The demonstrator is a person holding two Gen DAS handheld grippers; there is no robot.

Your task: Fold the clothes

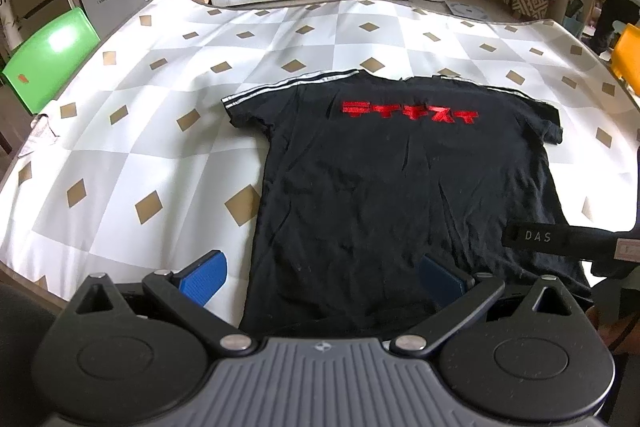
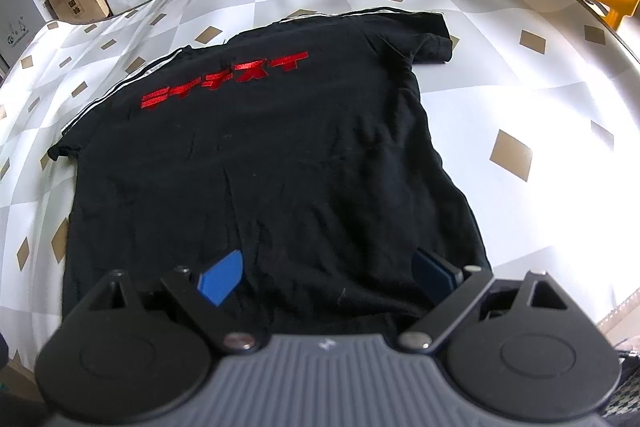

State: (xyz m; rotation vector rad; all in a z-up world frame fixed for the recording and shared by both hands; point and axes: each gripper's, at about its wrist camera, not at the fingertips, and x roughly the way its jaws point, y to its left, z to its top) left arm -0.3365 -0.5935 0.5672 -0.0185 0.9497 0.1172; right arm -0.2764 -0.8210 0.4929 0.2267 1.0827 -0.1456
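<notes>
In the left wrist view, a black T-shirt [image 1: 400, 195] (red lettering across it) is seen spread flat on the desk [image 1: 160, 155], its hem nearest the left hand-held gripper [image 1: 322, 281]. The jaws are spread wide with nothing gripped, straddling the hem's left corner.

In the right wrist view, the right hand-held gripper [image 2: 328, 279] is likewise held wide and empty over the hem's right part.

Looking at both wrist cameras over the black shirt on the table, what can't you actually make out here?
- T-shirt bottom hem: hidden behind the left gripper body in the left wrist view and the right gripper body in the right.
- Red lettering: too blurred to read.
- Tablecloth at right: washed out by glare, right wrist view.
</notes>
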